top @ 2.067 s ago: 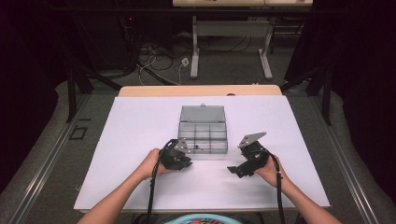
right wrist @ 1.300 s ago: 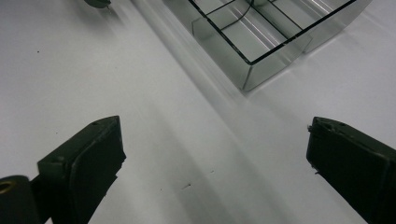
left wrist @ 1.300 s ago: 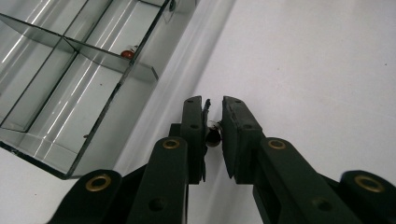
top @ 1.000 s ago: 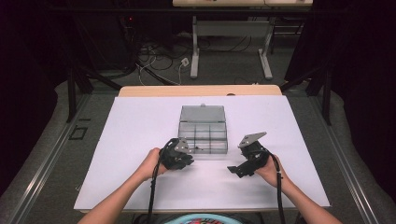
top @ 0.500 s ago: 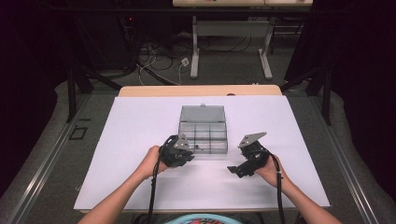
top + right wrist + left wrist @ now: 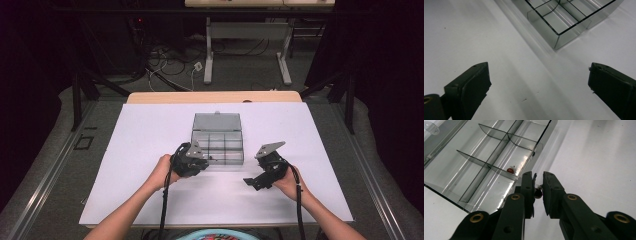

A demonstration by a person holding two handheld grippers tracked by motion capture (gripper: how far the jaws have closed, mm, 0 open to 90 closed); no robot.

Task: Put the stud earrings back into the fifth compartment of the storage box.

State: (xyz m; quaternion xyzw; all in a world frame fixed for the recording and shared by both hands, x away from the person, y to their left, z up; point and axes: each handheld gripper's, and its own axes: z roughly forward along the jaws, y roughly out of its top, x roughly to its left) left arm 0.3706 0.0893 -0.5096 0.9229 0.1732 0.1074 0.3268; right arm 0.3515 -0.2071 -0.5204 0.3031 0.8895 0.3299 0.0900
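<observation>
A clear plastic compartment box (image 6: 218, 142) lies open in the middle of the white table, its lid (image 6: 217, 121) folded back. My left gripper (image 6: 201, 161) hovers at the box's near left corner. In the left gripper view the gripper (image 6: 537, 177) is shut on a small dark red bead-like piece (image 6: 538, 193), just outside the box wall (image 6: 537, 150). A similar red piece (image 6: 510, 170) lies in the nearest compartment. My right gripper (image 6: 251, 182) sits right of the box, low over the table. Its jaws (image 6: 540, 75) stand wide open with nothing between them, and the box corner (image 6: 560, 37) is ahead.
The white sheet (image 6: 150, 130) covers the table, with bare surface left, right and in front of the box. A wooden table edge (image 6: 215, 97) shows at the far side. Beyond it are floor cables and desk legs (image 6: 207, 65).
The left gripper has crept slightly toward the box with the piece still held. The right gripper has stayed in place.
</observation>
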